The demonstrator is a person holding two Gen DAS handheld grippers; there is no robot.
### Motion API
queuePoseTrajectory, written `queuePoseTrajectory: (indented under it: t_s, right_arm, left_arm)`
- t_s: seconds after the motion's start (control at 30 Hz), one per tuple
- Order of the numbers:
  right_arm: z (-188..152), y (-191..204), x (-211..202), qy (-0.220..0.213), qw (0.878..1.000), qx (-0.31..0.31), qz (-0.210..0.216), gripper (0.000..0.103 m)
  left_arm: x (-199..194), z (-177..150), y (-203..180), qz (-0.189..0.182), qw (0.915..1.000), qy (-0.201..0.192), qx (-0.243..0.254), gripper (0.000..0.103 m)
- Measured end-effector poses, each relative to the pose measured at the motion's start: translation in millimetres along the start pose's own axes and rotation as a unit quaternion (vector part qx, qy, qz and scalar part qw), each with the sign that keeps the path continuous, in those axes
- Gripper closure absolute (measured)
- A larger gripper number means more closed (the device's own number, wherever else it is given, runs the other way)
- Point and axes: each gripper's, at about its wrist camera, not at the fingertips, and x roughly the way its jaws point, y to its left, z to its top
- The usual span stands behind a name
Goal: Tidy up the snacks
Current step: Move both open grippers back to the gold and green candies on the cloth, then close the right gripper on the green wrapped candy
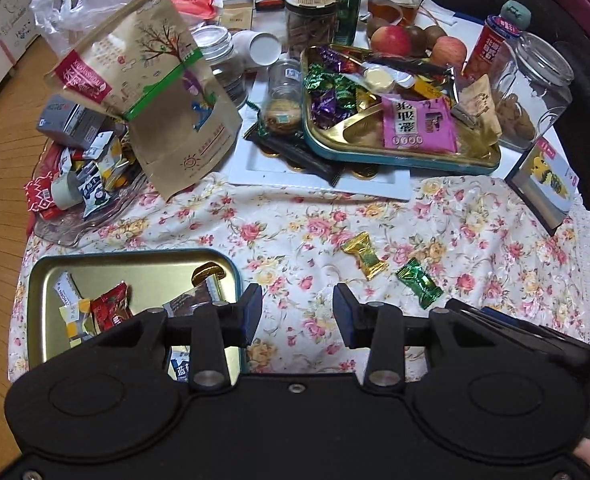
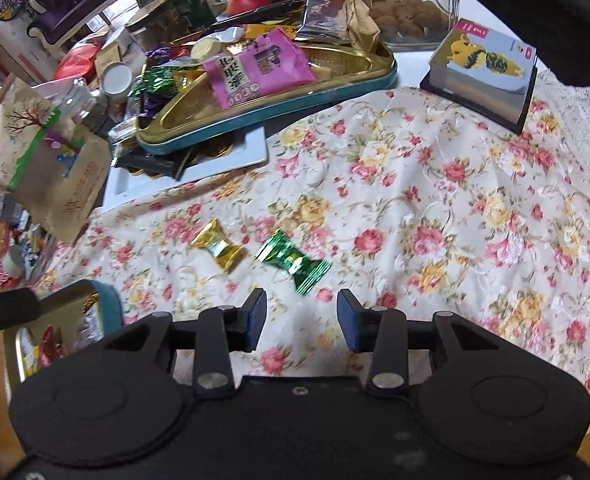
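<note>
- From my left wrist: my left gripper (image 1: 297, 308) hangs over the floral tablecloth (image 1: 279, 232) with its jaws spread and nothing between them.
- Just left of it sits a gold tin tray (image 1: 135, 264) with a teal rim, holding a red packet (image 1: 111, 308) and a few other wrapped snacks.
- Ahead on the cloth lie a gold candy (image 1: 365, 255) and, just beside it to the right, a green candy (image 1: 419, 282), both loose and apart from my fingers.
- Farther back a second gold tray (image 1: 395, 156) is piled with sweets and a pink packet (image 1: 417, 124); a brown paper pouch (image 1: 167, 92) leans to its left, a glass jar (image 1: 535, 88) stands to its right.
- From my right wrist: my right gripper (image 2: 301, 314) is also spread wide and empty above the cloth.
- The green candy (image 2: 293, 262) lies just ahead of its fingertips, the gold candy (image 2: 219, 244) beside that on the left.
- The near tray's corner (image 2: 107, 300) shows at lower left; a small picture box (image 2: 483, 68) stands at upper right.
</note>
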Motion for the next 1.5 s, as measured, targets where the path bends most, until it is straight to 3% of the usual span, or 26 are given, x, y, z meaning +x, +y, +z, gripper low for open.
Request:
queuePoseTrajectory:
  t_s: [0.43,0.73,0.97,1.23,1.5]
  right_arm:
    - [27,21,57,0.037,0.999,-0.013,0.02,0.061]
    - [32,26,77,0.024,0.999,-0.043,-0.003,0.061]
    - [27,25,89,0.03,0.997,-0.066,0.002,0.06]
    - [16,43,94,0.021,0.987,-0.159,-0.013,0.054]
    - [11,49,96,0.016,0.98,-0.197,-0.013,0.055]
  left_arm:
    - [-6,1,7,-0.006,1.0,-0.006,0.0,0.054]
    - [-8,1,15,-0.011,0.9999,-0.007,-0.007,0.054]
    - [-10,1,19,-0.014,0.9998,-0.006,-0.016,0.054]
    - [-11,1,20,-0.017,0.9997,-0.006,-0.016,0.054]
    - [-11,1,22,-0.016,0.9997,-0.006,-0.019,0.054]
